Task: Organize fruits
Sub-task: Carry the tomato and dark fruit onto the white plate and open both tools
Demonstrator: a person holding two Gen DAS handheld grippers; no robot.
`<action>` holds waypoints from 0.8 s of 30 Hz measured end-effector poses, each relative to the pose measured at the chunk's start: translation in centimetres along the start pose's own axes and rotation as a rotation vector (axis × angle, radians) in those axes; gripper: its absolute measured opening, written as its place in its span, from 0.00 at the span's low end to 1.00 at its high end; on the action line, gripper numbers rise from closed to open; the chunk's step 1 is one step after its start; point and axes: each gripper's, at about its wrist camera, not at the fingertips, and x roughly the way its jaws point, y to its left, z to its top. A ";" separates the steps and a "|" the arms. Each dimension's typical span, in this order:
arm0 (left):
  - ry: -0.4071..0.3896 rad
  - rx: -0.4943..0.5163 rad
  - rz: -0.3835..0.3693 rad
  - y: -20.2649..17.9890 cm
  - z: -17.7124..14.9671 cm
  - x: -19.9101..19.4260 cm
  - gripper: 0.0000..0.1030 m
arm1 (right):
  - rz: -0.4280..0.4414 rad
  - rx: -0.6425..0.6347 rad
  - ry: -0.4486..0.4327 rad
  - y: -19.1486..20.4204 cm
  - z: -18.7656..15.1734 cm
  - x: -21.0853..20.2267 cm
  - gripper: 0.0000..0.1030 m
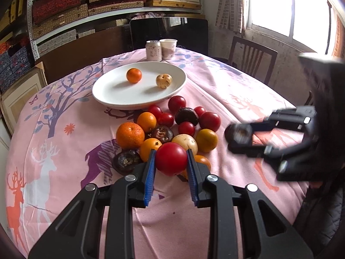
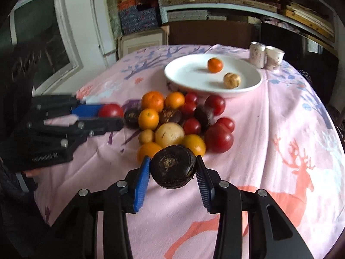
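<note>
At the top centre of the left view, the wide white ceramic plate (image 1: 120, 99) already holds two fruits. Lower centre, our left gripper (image 1: 171, 161) clamps a smooth, glossy red round fruit (image 1: 171, 158) across its widest part; it looks firm but slippery. Our right gripper (image 2: 172, 168), lower centre of its view, pinches a dark brown, rough-skinned round fruit (image 2: 172, 168), probably light and easy to hold.

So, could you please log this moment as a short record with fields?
left gripper: jaws shut on red fruit
right gripper: jaws shut on dark fruit
white plate: holds one orange and one pale yellow fruit
fruit pile: red, orange, yellow and dark pieces on the tablecloth, in front of the plate
behind plate: can and paper cup
</note>
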 end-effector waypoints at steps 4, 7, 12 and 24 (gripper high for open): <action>0.028 0.027 0.052 0.2 1.2 0.2 0.26 | -0.150 -0.033 -0.136 -1.2 4.1 -1.4 0.41; 0.027 0.024 0.116 0.8 2.8 0.4 0.26 | -0.181 -0.038 -0.172 -2.0 7.1 -1.0 0.41; -0.039 -0.065 0.233 3.9 7.7 2.0 0.26 | -0.215 -0.025 -0.206 -3.4 11.5 2.0 0.41; -0.119 -0.263 0.280 10.0 15.7 11.9 0.25 | -0.235 0.090 -0.094 -7.6 18.5 12.8 0.41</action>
